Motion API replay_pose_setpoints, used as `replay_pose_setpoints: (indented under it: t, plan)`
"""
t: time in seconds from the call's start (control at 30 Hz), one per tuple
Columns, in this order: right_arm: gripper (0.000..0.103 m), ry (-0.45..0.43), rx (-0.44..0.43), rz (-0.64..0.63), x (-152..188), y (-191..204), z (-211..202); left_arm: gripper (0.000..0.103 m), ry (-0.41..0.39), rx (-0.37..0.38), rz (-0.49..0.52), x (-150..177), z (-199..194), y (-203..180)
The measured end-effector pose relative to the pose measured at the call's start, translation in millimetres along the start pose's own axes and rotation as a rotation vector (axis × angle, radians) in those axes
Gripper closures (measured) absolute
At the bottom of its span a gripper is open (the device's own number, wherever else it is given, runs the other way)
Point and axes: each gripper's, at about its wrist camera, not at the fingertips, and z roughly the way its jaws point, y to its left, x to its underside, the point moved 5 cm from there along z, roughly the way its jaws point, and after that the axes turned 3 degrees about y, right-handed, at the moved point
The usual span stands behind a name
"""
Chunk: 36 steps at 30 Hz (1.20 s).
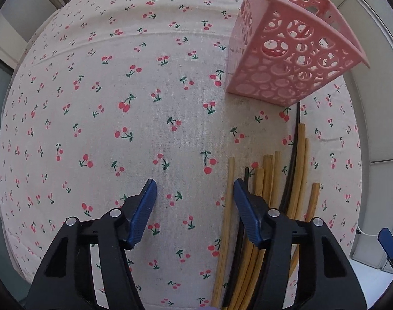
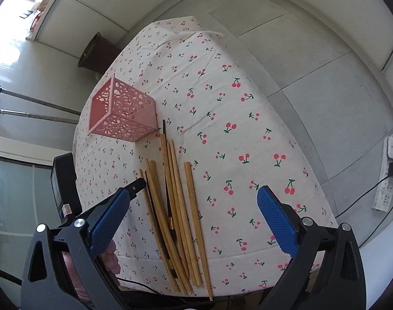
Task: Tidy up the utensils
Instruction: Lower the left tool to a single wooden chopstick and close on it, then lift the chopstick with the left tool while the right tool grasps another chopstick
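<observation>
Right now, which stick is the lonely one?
Find the cherry tablecloth and the pink basket. Below it lies a bundle of chopsticks. The lonely one is the pale wooden chopstick on the bundle's right, lying apart while the others overlap.

Pink basket pierced with circles, tan wooden chopsticks with black ones among them, white tablecloth printed with red cherries, green stems

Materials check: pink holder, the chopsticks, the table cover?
Pink holder: looks like moulded plastic, matte, with cut-out round holes and a thick rim. Chopsticks: mostly pale tan sticks, probably bamboo or wood, unvarnished look; a few thin black ones, material unclear, perhaps lacquered. Table cover: woven cloth with printed cherries, visible weave and creases.
</observation>
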Motion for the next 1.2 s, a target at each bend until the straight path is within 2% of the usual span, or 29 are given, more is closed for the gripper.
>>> replay_pose_setpoints:
  t: [0.17, 0.33, 0.43, 0.47, 0.53, 0.6, 0.7, 0.87, 0.97, 1.13, 1.17, 1.2]
  plan:
    - [0.007, 0.023, 0.004, 0.023, -1.9, -3.6, 8.9, 0.046, -0.007, -0.025, 0.027, 0.4, -2.1, -5.3]
    - [0.007, 0.049, 0.031, 0.049, -2.0, -3.4, 26.5, 0.06, -0.017, -0.025, 0.058, 6.5, -1.1, -17.7]
    - [0.009, 0.057, 0.04, 0.062, -3.1, 0.3, 39.4, 0.085, -0.043, -0.036, 0.097, 19.6, -4.2, -21.7]
    - [0.011, 0.062, 0.044, 0.062, -3.2, 2.0, 44.3, 0.096, -0.048, -0.036, 0.105, 24.3, -3.4, -19.8]
    - [0.02, 0.073, 0.059, 0.054, -2.4, 5.9, 54.4, 0.097, -0.053, -0.008, 0.104, 33.0, -4.5, -10.1]
    - [0.038, 0.083, 0.08, 0.038, -1.4, 10.6, 65.1, 0.099, -0.05, 0.009, 0.092, 40.2, -4.7, -2.7]
    - [0.056, 0.097, 0.116, 0.011, 0.1, 17.0, 81.2, 0.099, -0.049, 0.038, 0.067, 46.9, -11.8, 13.7]
    - [0.068, 0.061, 0.186, -0.029, -4.8, 23.0, 93.4, 0.099, -0.089, 0.09, 0.046, 53.5, -36.5, 34.7]
    - [0.073, 0.042, 0.223, -0.064, -8.5, 28.6, 97.1, 0.099, -0.121, 0.089, 0.046, 57.7, -50.0, 43.9]
    - [0.074, 0.006, 0.332, -0.171, -4.2, 45.6, 103.4, 0.099, -0.146, 0.093, 0.048, 54.2, -66.9, 55.9]
    - [0.076, -0.006, 0.362, -0.204, -2.1, 49.2, 104.9, 0.099, -0.151, 0.094, 0.048, 50.4, -64.0, 54.7]
    - [0.082, -0.02, 0.389, -0.23, -0.5, 51.9, 105.8, 0.099, -0.158, 0.094, 0.049, 52.5, -66.4, 56.6]
